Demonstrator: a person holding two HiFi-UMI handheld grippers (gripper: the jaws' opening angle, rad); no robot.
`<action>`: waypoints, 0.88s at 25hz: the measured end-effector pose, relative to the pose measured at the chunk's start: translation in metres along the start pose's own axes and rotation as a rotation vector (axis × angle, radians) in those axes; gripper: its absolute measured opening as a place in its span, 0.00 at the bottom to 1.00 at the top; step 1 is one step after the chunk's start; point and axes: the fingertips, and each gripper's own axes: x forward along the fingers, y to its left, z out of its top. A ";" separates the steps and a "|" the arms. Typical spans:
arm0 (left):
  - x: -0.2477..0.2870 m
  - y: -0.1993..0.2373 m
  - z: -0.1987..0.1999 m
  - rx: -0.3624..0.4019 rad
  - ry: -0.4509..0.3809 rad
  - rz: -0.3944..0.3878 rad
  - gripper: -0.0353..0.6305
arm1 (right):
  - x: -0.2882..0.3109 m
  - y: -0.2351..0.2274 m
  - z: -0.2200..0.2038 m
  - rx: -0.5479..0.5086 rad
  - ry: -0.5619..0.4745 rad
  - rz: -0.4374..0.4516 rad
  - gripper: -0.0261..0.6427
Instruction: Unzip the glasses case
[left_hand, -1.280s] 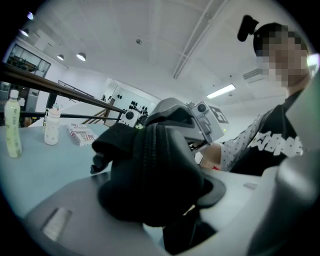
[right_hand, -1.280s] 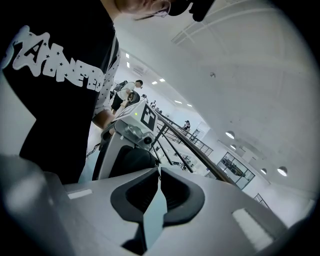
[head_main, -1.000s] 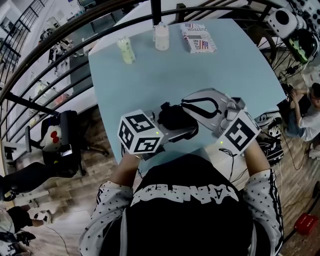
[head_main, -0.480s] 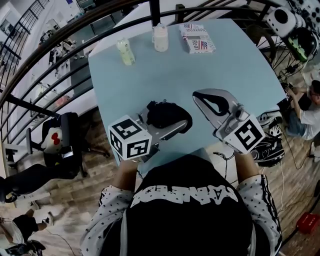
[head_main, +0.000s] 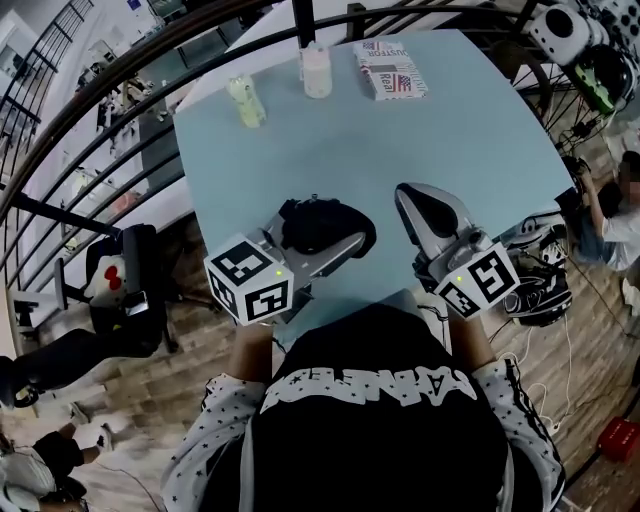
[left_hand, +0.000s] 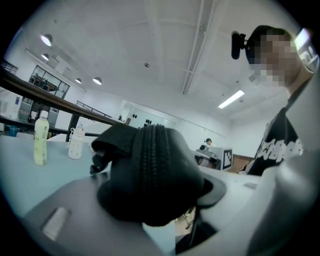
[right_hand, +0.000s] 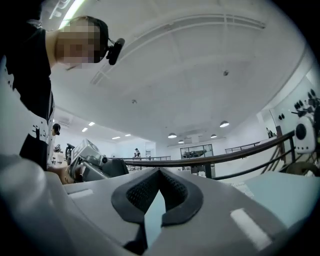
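Note:
The black glasses case is held just above the pale blue table near its front edge, clamped in my left gripper. In the left gripper view the case fills the space between the jaws of that gripper, its zipper running straight up the middle toward the camera. My right gripper is a short way right of the case, apart from it. In the right gripper view my right gripper is shut, its black pads meeting at the tips with nothing between them.
At the far side of the table stand two small bottles and a printed packet. A curved dark railing runs behind the table. A person sits on the floor at the right; an office chair stands at the left.
My right gripper, which was up against the case, has pulled away to the right and rolled. The left gripper has drawn slightly left with the case still in it.

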 end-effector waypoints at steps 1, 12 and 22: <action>0.001 -0.001 -0.001 0.000 0.002 0.000 0.05 | -0.001 -0.003 -0.001 0.024 -0.006 -0.010 0.05; 0.000 -0.002 -0.006 -0.013 0.020 -0.022 0.05 | -0.001 -0.002 -0.004 0.067 0.000 -0.034 0.05; 0.001 -0.003 -0.009 -0.012 0.026 -0.030 0.05 | 0.000 0.000 -0.007 0.077 0.009 -0.026 0.05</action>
